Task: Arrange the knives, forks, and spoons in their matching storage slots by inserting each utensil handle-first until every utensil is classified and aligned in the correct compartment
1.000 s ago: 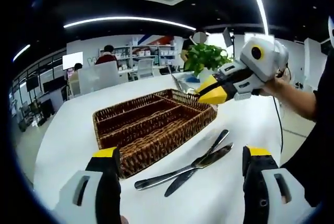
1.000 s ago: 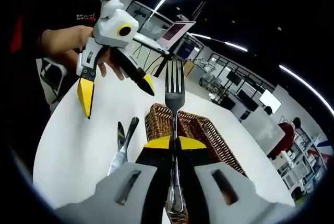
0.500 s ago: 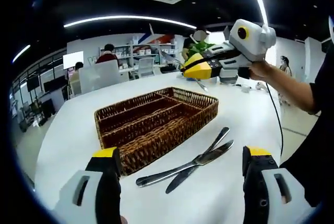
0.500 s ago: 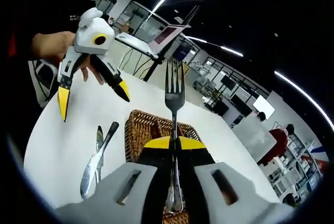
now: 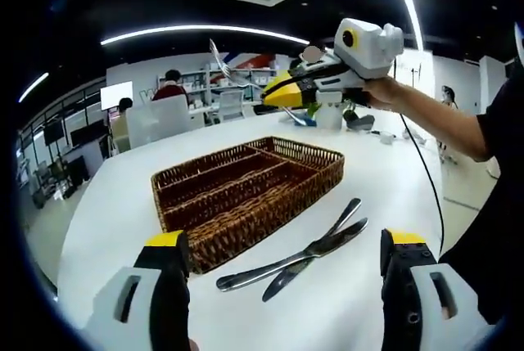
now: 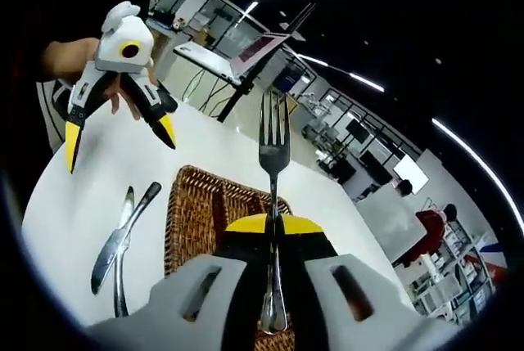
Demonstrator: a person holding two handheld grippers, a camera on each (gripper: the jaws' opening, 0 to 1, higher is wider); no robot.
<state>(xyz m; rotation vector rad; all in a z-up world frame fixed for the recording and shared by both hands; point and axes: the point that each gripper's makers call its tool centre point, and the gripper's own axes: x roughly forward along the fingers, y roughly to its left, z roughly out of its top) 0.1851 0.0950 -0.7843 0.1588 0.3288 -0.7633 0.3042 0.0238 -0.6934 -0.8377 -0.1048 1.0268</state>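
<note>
The left gripper [image 5: 282,285] is held low with its jaws wide apart, while the right gripper [image 5: 274,97] is raised high by an outstretched arm [image 5: 434,118], its jaws closed on what seems to be a thin metal handle.

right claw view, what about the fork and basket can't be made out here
- Fork: the handle's middle is hidden between the shut right claw tips in the right claw view.
- Basket: its near part is covered by the claw body, so the compartments there can't be checked.
- Fork in the left claw view: small and blurred against the background shelves.
- Two knives: where they cross, the lower one's blade is partly hidden.
</note>
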